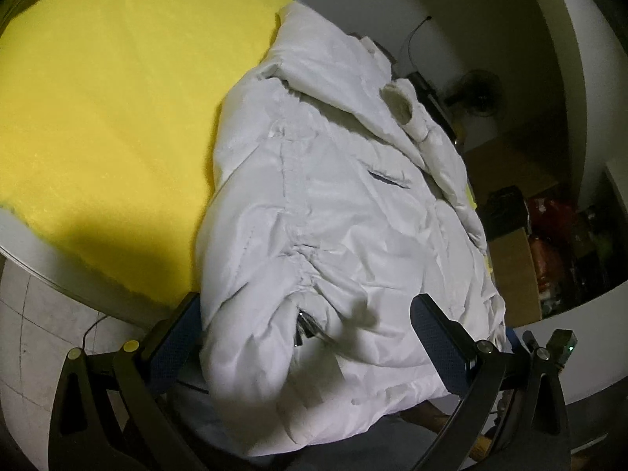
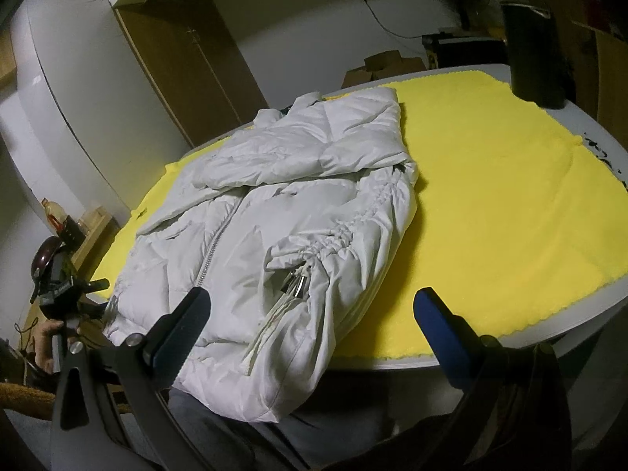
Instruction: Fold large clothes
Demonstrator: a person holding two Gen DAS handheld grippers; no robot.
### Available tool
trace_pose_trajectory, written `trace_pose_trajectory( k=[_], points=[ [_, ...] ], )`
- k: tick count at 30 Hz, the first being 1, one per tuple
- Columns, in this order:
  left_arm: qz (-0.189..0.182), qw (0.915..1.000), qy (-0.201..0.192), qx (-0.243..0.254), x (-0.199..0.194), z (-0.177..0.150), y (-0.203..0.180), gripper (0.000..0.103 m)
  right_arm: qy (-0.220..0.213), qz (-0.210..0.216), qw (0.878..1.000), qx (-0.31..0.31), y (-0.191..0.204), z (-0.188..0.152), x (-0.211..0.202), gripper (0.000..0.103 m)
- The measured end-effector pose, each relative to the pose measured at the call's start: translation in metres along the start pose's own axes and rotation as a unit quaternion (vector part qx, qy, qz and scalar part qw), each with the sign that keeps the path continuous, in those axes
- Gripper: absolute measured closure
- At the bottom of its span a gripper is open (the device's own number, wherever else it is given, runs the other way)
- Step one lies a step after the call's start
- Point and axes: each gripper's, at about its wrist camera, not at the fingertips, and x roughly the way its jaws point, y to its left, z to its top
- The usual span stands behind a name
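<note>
**A:** ok so what's the jacket [image 2: 282,212] actually like? Texture, shape?

**B:** White puffer, quilted and shiny, kind of slick nylon look. Lots of crinkles. One sleeve [image 2: 310,141] is folded across the chest, there's a metal zipper [image 2: 214,249] running down the front, and a gathered, ruched seam [image 2: 353,223] down the side with a silvery toggle [image 2: 299,287] at the bottom of it. In the left wrist view the jacket [image 1: 333,235] shows a dark slit pocket [image 1: 386,178] too.

**A:** And where's it sitting?

**B:** On a fuzzy yellow cloth [image 2: 510,180] spread over a pale rounded worktop [image 2: 581,331]. The hem end hangs over the near edge, toward the person's grey trousers [image 2: 333,428].

**A:** Room?

**B:** Dim. White walls, a wooden wardrobe [image 2: 188,51], cardboard boxes [image 2: 384,66] behind, a fan [image 1: 477,94] in the back, tiled floor [image 1: 27,325].

**A:** Counts?

**B:** One jacket, one cloth, two claws. The right claw [image 2: 312,308] is spread wide, one finger over the jacket hem, the other over the cloth edge, gripping nothing. The left claw [image 1: 306,318] is also wide, with the hem bulk sitting between its fingers, not pinched. In the right view you can see a hand [image 2: 49,339] holding the left one off the worktop's corner.
</note>
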Motion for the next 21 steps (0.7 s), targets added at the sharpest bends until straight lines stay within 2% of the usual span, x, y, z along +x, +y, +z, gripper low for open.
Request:
trace_pose_trajectory(
  k=[5, 8, 11, 14, 18, 21],
  points=[
    [-0.047, 0.9986, 0.017, -0.016, 0.002, -0.008, -0.004, 0.0, 0.009, 0.001, 1.0, 0.002, 0.002, -0.002, 0.007, 0.0],
    [-0.062, 0.9975, 0.014, -0.031, 0.0, -0.012, 0.0, 0.001, 0.01, 0.003, 1.0, 0.007, 0.002, -0.002, 0.008, 0.0],
    [-0.099, 0.9935, 0.01, -0.057, 0.001, -0.012, 0.009, 0.002, 0.023, -0.009, 0.999, 0.023, -0.003, -0.002, 0.014, 0.0],
    [-0.109, 0.9916, 0.01, -0.068, 0.003, -0.013, 0.013, 0.002, 0.042, 0.009, 0.998, 0.048, -0.01, -0.003, 0.024, 0.001],
    [-0.1, 0.9931, 0.019, -0.058, 0.002, -0.016, 0.01, 0.002, 0.072, 0.039, 0.995, 0.051, -0.003, -0.007, 0.04, 0.009],
    [-0.107, 0.9914, 0.017, -0.073, -0.001, -0.017, 0.015, 0.001, 0.098, 0.041, 0.993, 0.05, 0.005, -0.009, 0.056, 0.011]
  ],
)
